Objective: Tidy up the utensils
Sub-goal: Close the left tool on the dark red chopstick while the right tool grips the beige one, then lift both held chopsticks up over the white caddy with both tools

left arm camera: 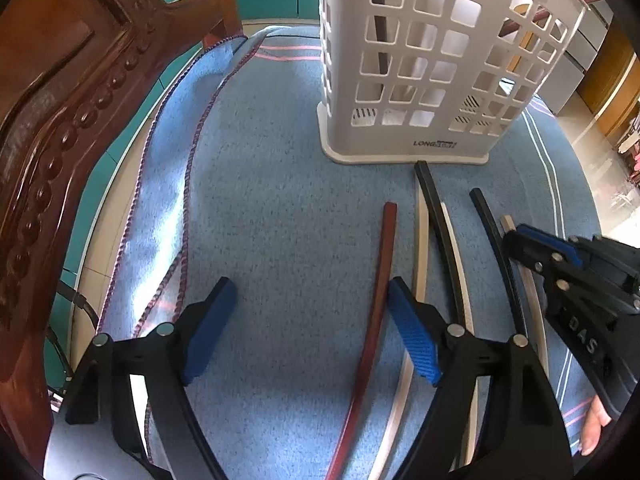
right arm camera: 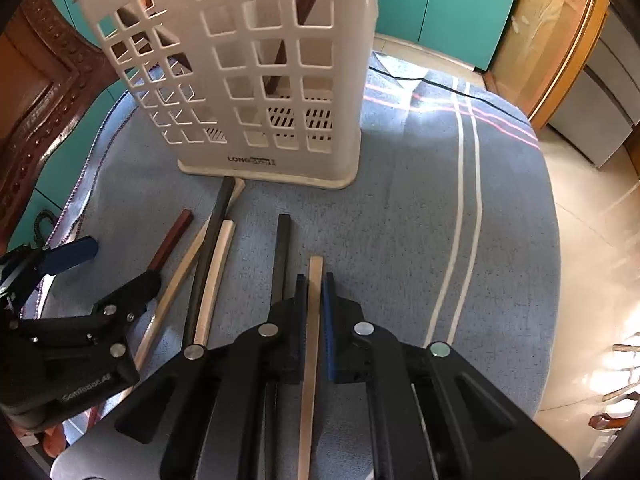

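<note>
Several chopsticks lie side by side on a blue towel (left arm camera: 260,200) before a white slotted utensil holder (left arm camera: 432,64), which has dark and red-brown sticks standing in it. My left gripper (left arm camera: 308,312) is open and empty, with a red-brown chopstick (left arm camera: 384,264) just inside its right finger. Black chopsticks (left arm camera: 436,216) and pale ones lie further right. My right gripper (right arm camera: 314,316) is shut on a pale wooden chopstick (right arm camera: 314,304), low over the towel, with a black chopstick (right arm camera: 282,252) beside its left finger. The holder (right arm camera: 256,80) stands straight ahead of it.
A carved wooden chair back (left arm camera: 60,120) stands close on the left. The towel's far right edge (right arm camera: 532,200) drops to a tiled floor. Teal cabinet doors (right arm camera: 448,4) stand behind the holder.
</note>
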Action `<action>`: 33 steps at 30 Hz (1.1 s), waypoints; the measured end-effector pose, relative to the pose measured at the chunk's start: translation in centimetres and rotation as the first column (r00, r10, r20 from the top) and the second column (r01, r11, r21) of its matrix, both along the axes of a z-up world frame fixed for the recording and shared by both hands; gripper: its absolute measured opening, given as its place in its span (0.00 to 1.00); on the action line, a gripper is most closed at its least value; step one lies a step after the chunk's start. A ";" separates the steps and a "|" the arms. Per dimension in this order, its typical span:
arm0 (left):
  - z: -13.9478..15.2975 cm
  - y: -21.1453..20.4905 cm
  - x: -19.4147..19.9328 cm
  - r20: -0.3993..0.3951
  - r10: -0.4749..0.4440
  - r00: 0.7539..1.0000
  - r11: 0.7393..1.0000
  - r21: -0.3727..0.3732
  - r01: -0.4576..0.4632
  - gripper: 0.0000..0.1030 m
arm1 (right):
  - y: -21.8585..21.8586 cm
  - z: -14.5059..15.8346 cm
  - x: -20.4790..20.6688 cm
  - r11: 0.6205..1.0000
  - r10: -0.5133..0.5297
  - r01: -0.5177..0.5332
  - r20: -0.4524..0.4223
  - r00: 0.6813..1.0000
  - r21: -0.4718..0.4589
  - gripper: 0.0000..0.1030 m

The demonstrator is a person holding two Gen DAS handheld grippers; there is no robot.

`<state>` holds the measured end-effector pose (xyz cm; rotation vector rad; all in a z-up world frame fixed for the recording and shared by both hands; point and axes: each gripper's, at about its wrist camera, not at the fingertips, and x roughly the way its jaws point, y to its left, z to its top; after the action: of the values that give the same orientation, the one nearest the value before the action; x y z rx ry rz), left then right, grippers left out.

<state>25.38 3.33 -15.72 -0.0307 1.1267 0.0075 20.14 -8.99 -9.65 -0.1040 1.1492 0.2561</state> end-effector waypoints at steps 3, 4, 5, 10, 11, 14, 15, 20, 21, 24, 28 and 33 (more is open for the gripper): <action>-0.2 -0.5 0.3 0.011 0.006 1.000 1.000 0.018 -0.006 0.81 | -0.3 0.1 -0.1 1.000 0.003 -0.003 -0.004 1.000 0.003 0.08; -0.2 -0.8 0.4 0.017 0.003 1.000 1.000 0.029 -0.003 0.83 | -0.2 0.1 -0.2 1.000 0.012 -0.012 0.005 1.000 -0.015 0.08; -0.2 -1.0 0.7 0.026 -0.004 1.000 0.999 0.036 0.003 0.83 | 0.0 0.1 -0.3 0.999 0.015 -0.015 0.013 1.000 -0.031 0.08; -0.1 -1.7 1.8 0.048 -0.030 0.998 1.000 0.005 0.029 0.70 | 0.8 -0.1 -0.7 0.998 0.017 -0.014 0.042 0.999 -0.063 0.08; 0.1 -2.1 1.9 0.051 -0.039 0.998 0.999 0.007 0.039 0.65 | 0.8 -0.1 -0.8 0.998 0.013 -0.011 0.046 0.999 -0.055 0.08; 0.7 -2.6 1.8 0.068 -0.065 0.996 0.998 0.005 0.065 0.20 | 0.5 -0.2 -1.4 1.000 0.012 -0.012 0.050 0.999 0.001 0.06; 0.8 -2.5 1.7 0.074 -0.061 0.995 0.998 -0.010 0.061 0.07 | 0.1 -0.2 -1.6 1.000 0.009 -0.009 0.053 0.999 0.011 0.06; 3.5 -1.9 0.4 0.189 -0.009 0.982 0.998 -0.065 0.022 0.07 | -1.5 3.0 -3.3 0.998 -0.017 0.007 0.156 0.988 0.063 0.06; 4.3 -2.3 -0.5 0.216 -0.009 0.976 0.998 -0.062 0.023 0.07 | -1.8 3.8 -3.6 0.997 -0.019 0.006 0.180 0.984 0.074 0.06; 7.3 -2.7 -2.8 0.313 -0.021 0.949 0.999 -0.038 0.035 0.07 | -2.8 7.0 -5.0 0.992 -0.033 -0.001 0.267 0.963 0.125 0.06; 10.3 -2.9 -5.6 0.404 -0.049 0.914 0.998 -0.014 0.060 0.07 | -4.4 10.3 -6.5 0.981 -0.059 -0.012 0.357 0.932 0.194 0.06; 12.5 -2.4 -7.6 0.470 -0.068 0.880 0.996 -0.015 0.085 0.07 | -5.3 12.9 -8.2 0.968 -0.080 -0.032 0.424 0.902 0.251 0.07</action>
<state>17.81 0.91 -3.19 -0.0179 0.6384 -0.0869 11.93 -14.26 3.28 0.0777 0.6664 0.3363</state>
